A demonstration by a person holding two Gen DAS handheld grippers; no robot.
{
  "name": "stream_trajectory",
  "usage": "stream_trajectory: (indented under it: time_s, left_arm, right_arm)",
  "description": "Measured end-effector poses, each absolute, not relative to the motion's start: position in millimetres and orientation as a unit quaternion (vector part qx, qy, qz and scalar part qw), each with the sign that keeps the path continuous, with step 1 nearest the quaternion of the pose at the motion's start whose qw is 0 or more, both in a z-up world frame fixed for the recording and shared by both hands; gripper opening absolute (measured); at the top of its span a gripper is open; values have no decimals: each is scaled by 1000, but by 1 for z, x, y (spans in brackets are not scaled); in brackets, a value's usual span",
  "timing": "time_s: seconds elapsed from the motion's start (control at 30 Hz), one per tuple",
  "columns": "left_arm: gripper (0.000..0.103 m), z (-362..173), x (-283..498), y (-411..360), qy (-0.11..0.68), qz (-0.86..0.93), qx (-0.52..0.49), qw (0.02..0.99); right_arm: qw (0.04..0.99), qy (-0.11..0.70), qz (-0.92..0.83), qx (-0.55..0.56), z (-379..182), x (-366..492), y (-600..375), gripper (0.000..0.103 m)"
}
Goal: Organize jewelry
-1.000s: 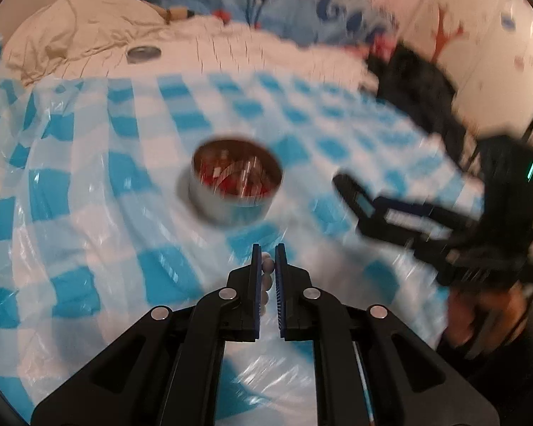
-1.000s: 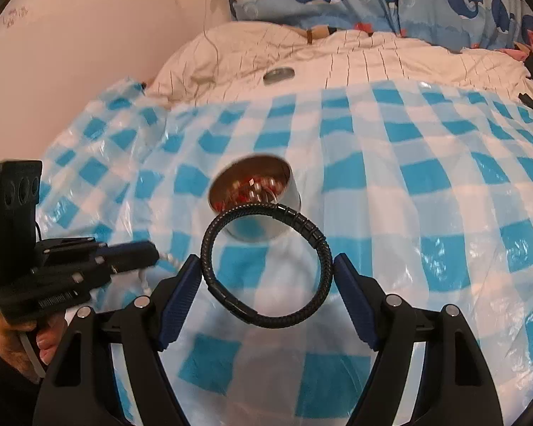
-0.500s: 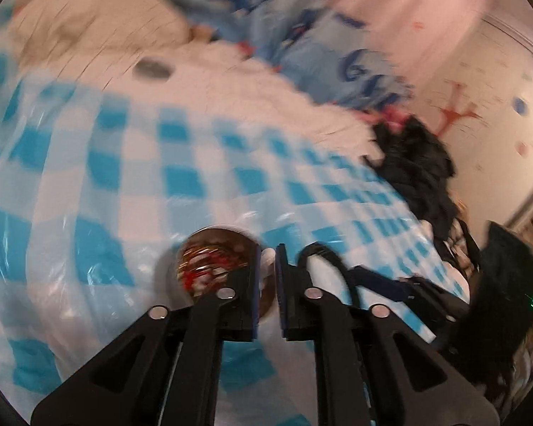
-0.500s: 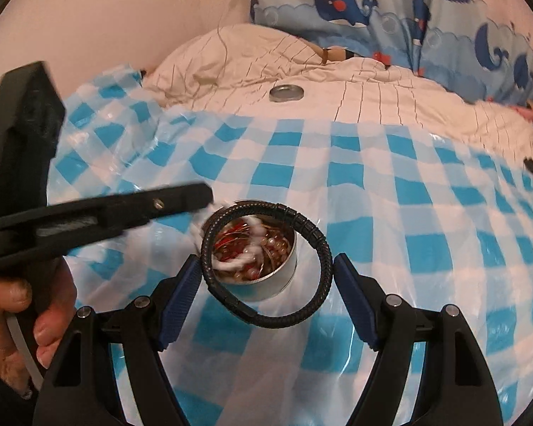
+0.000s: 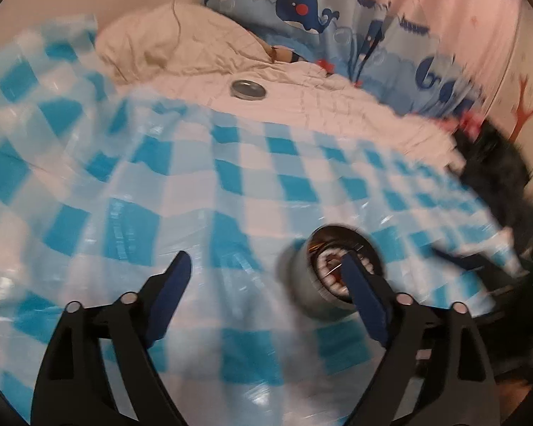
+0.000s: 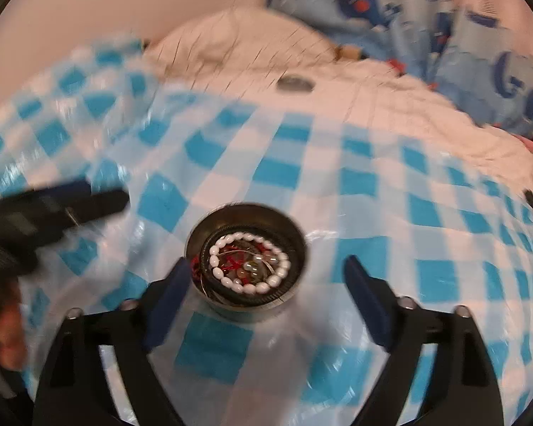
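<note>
Both grippers, left (image 5: 266, 273) and right (image 6: 266, 273), just opened, empty. Pearl bracelet (image 6: 249, 263) in tin (image 6: 247, 305); black bracelet probably beneath.

No readable text, label, brand or number shows in either view.
</note>
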State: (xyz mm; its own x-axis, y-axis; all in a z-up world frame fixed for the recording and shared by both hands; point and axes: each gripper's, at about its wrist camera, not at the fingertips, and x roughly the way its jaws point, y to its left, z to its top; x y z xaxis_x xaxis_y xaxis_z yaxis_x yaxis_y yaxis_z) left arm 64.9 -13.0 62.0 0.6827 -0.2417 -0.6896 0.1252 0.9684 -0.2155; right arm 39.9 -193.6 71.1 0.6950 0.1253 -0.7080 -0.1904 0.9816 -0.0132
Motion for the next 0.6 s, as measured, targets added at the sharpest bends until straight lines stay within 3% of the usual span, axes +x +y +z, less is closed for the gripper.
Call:
stream_trajectory:
  time_s: [0.1, 0.6]
  left_arm:
    - [95, 63, 43, -23, 374, -77, -14, 924]
    - [95, 60, 17, -32, 370, -49, 47, 926]
  right_arm:
    - [922, 379, 78, -11, 77, 14, -205, 96]
    - [895, 442, 54, 20, 28, -7, -181, 96]
